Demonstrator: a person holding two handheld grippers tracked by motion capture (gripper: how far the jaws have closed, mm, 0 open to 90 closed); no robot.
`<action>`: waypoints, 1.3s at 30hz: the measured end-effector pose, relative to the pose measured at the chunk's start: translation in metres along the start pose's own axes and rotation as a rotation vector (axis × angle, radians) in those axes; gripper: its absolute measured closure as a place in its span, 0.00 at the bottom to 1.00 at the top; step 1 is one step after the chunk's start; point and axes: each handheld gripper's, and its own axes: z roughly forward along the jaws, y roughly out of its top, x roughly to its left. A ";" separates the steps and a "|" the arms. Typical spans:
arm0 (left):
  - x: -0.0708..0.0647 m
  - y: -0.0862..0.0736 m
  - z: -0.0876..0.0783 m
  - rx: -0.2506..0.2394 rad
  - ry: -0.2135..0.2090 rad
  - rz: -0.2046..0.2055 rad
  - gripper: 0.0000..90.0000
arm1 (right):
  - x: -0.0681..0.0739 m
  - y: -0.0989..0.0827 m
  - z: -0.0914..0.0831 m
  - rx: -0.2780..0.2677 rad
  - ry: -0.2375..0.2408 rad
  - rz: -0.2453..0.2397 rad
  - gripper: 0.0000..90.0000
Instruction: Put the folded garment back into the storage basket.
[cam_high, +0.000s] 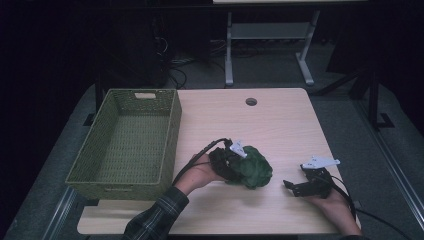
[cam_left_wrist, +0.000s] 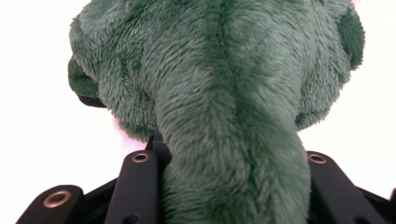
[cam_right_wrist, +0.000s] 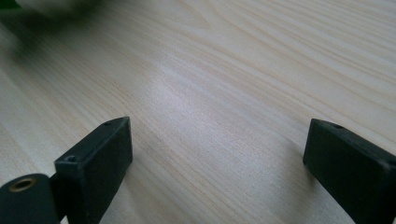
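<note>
Two grippers: left gripper (cam_high: 234, 161) jaws pinching green plush toy (cam_high: 255, 167); right gripper (cam_high: 295, 187) jaws spread over table (cam_high: 280, 120).

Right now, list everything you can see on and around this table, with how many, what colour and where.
Plush toy: one, dark green, near middle of the table, clamped in the left gripper.
Basket: one, green woven, left part of the table, nothing in it.
Table: one, light wood, with a round hole near its far edge.
Desk frame: one, grey, on the floor beyond the table.
Left gripper: one, black, shut on the plush toy.
Right gripper: one, black, jaws open, low over the table's right near side.
Plaid sleeve: one, dark, on the left forearm.
</note>
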 end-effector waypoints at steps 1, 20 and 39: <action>0.000 0.000 -0.003 -0.010 -0.003 -0.009 0.64 | 0.000 0.000 0.000 0.000 0.000 0.000 0.09; 0.014 -0.005 -0.080 -0.042 0.067 -0.036 0.64 | 0.000 0.000 0.000 0.000 0.000 -0.001 0.09; 0.044 -0.056 -0.158 -0.114 0.205 -0.176 0.64 | 0.000 0.000 0.000 0.000 0.000 -0.002 0.09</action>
